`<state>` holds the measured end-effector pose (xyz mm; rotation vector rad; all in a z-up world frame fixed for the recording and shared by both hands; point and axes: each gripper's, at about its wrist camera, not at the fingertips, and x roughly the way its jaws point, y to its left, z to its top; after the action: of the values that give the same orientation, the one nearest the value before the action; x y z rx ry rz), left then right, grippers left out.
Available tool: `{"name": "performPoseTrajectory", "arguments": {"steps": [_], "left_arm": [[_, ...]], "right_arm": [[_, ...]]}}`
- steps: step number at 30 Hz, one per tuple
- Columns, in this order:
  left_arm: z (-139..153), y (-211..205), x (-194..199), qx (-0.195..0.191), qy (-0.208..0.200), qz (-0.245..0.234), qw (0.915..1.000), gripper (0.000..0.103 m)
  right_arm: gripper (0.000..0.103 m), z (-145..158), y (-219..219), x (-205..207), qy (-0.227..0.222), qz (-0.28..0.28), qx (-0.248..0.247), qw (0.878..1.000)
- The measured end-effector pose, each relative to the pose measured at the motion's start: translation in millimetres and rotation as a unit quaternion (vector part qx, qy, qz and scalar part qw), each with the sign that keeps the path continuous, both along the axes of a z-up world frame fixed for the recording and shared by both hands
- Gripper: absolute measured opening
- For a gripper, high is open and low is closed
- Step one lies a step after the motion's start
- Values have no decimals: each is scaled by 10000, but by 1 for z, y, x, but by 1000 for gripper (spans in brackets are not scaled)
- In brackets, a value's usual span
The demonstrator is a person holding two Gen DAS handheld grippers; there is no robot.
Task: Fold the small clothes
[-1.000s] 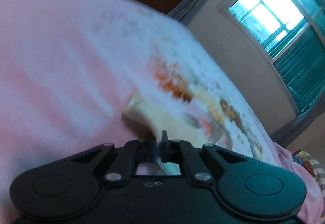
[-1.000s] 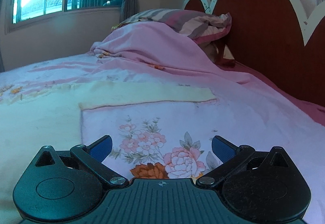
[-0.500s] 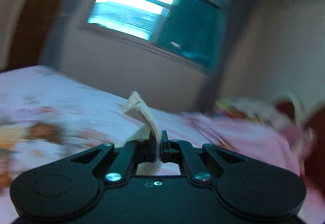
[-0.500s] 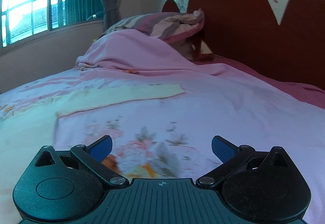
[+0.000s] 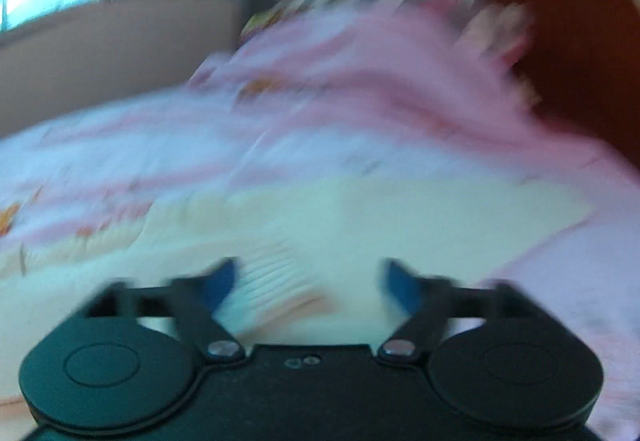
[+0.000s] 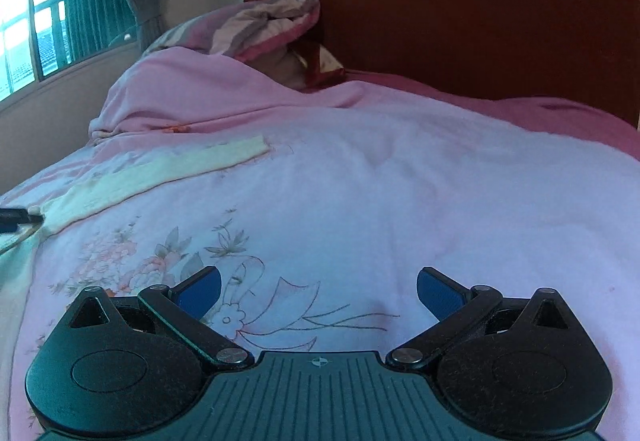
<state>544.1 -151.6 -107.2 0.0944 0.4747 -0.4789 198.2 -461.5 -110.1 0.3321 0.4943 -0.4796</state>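
Soft matt cloth covers the bed: a pale floral bedsheet [image 6: 360,201] and, lying on it, a cream ribbed garment [image 6: 160,173]. Behind the sheet, the headboard [image 6: 500,21] looks like smooth reddish wood. The right claw [image 6: 319,287] is matt black plastic

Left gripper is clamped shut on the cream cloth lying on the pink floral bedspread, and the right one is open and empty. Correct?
Not quite. The left gripper is open, its blue pads spread apart above the cream cloth, as the left wrist view shows. The right gripper is indeed open and empty over the bedspread.
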Motion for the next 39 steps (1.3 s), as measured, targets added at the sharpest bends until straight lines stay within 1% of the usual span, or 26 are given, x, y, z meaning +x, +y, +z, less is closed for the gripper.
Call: {"name": "performPoseTrajectory", "arguments": {"steps": [1, 2, 5, 7, 8, 9, 11, 13, 14, 15, 16, 17, 19, 21, 22, 24, 25, 27, 28, 29, 31, 33, 34, 35, 36, 39], "left_arm": [[7, 9, -16, -110, -183, 27, 9998, 91], [15, 24, -25, -104, -215, 91, 9997, 91], [25, 90, -59, 55, -434, 668, 9968, 91], [29, 141, -82, 453, -599, 1207, 9898, 91], [28, 168, -89, 636, -614, 1549, 9840, 91], [30, 193, -91, 743, -564, 1784, 9795, 91], [21, 239, -91, 874, -286, 2292, 9690, 90], [9, 272, -83, 764, 153, 2576, 9631, 89], [5, 280, -78, 676, 259, 2652, 9615, 89], [2, 288, -75, 569, 316, 2632, 9625, 89], [-3, 290, -72, 554, 385, 2607, 9631, 89], [-11, 292, -69, 574, 510, 2655, 9610, 89], [-21, 299, -65, 314, 647, 2701, 9601, 91], [-16, 310, -76, 103, 614, 2729, 9600, 89], [-13, 313, -73, 49, 579, 2718, 9606, 89], [-13, 315, -66, 134, 603, 2739, 9598, 92], [-16, 318, -62, 101, 708, 2725, 9595, 93], [-23, 323, -59, 2, 751, 2713, 9596, 94], [-23, 325, -59, -44, 732, 2719, 9595, 94], [-23, 326, -60, -86, 715, 2741, 9590, 93], [-23, 330, -64, -178, 653, 2837, 9565, 92], [-24, 333, -65, -256, 633, 2943, 9533, 92], [-24, 332, -65, -239, 643, 2957, 9528, 93], [-24, 330, -65, -173, 660, 2958, 9528, 93], [-23, 328, -64, -113, 673, 2962, 9527, 93], [-23, 332, -65, -223, 695, 2988, 9515, 93]], "right_arm": [[103, 0, 0, 0, 14, -5, 3, 10000], [103, 1, 0, 1, 20, -2, -8, 10000], [103, 11, 9, 6, -159, 292, 37, 9994], [103, 22, 19, 21, -362, 659, 248, 9969], [103, 32, 29, 35, -508, 967, 409, 9932], [103, 39, 39, 48, -604, 1218, 522, 9893], [103, 53, 65, 83, -792, 1745, 744, 9786], [103, 63, 99, 134, -863, 2259, 1057, 9645], [89, 66, 117, 158, -894, 2474, 1145, 9580], [78, 68, 133, 180, -863, 2674, 1174, 9525], [62, 66, 149, 204, -717, 2856, 1282, 9470], [60, 62, 163, 230, -528, 2980, 1514, 9410], [61, 49, 187, 275, -191, 3199, 2063, 9245], [61, 32, 203, 308, 116, 2988, 2349, 9249], [61, 24, 207, 320, 256, 2944, 2486, 9224], [61, 5, 215, 344, 536, 2758, 2730, 9201], [61, -2, 214, 353, 582, 2688, 2790, 9200], [60, -8, 216, 361, 546, 2479, 2740, 9276], [34, -6, 217, 362, 552, 2414, 2618, 9328], [4, -5, 215, 365, 607, 2410, 2459, 9369], [3, 0, 212, 365, 467, 2430, 2410, 9385], [3, 5, 202, 357, 162, 2301, 2283, 9459], [3, 3, 199, 354, 167, 2217, 2219, 9494], [3, -5, 195, 357, 351, 2187, 2199, 9500], [3, -13, 193, 361, 561, 2249, 2251, 9464], [3, -18, 182, 356, 455, 2314, 2456, 9403]]}}
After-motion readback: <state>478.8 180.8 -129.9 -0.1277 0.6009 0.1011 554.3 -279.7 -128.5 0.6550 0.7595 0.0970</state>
